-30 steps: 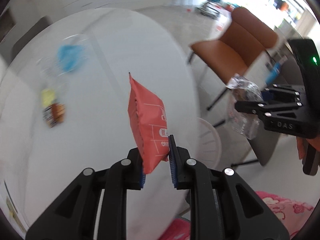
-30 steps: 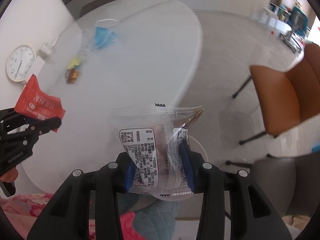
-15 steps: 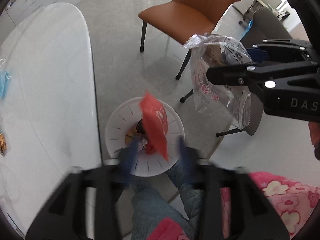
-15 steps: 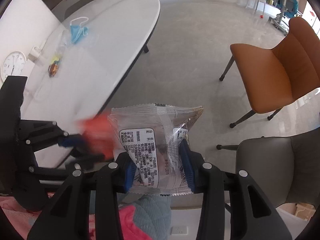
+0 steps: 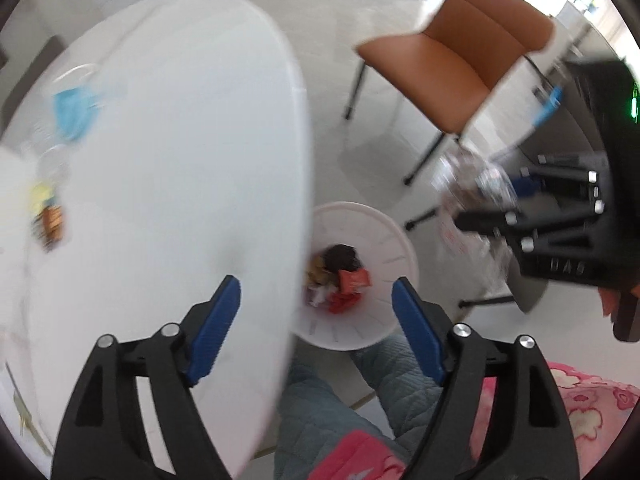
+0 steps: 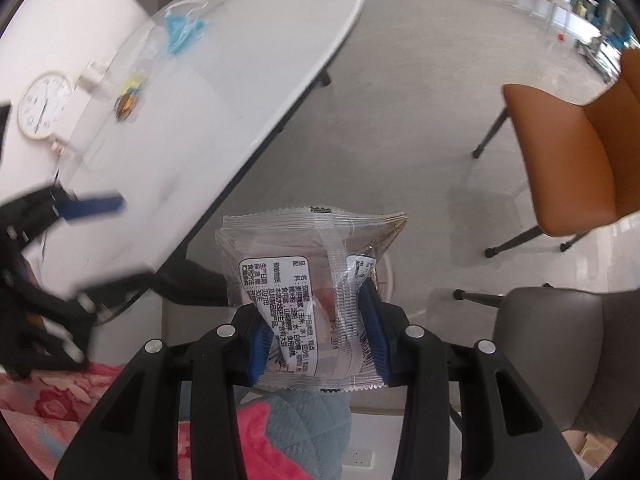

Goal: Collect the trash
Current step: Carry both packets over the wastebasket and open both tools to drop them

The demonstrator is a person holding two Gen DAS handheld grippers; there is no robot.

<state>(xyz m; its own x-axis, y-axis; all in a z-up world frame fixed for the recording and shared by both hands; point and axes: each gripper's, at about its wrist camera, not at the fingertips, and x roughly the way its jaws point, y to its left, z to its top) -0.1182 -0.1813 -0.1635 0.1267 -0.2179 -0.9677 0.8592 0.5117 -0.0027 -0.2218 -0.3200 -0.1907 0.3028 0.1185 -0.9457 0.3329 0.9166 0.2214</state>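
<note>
My left gripper (image 5: 316, 286) hangs over the white trash bin (image 5: 400, 236) beside the table, jaws opening wide with nothing between them. The red packet (image 5: 352, 280) lies inside the bin among other rubbish. My right gripper (image 6: 316, 320) holds a clear plastic snack packet (image 6: 304, 264) with printed text. Its blue pads still press on the packet's sides as the jaws start opening. In the left wrist view the right gripper (image 5: 540, 216) and its packet (image 5: 468, 188) hover right of the bin. A blue face mask (image 6: 182, 30) and small wrappers (image 6: 128, 100) lie on the white table (image 6: 248, 64).
An orange chair (image 5: 452, 64) stands on the floor beyond the bin and a grey chair (image 6: 560, 344) is at the right. A round clock (image 6: 42, 106) rests at the table's far side. The person's blue-clad legs and a pink floral fabric (image 5: 580, 400) are below the grippers.
My left gripper swung from over the table to above the bin, opened, and the red packet fell into the bin. My right gripper sank toward the bin, still gripping the clear packet.
</note>
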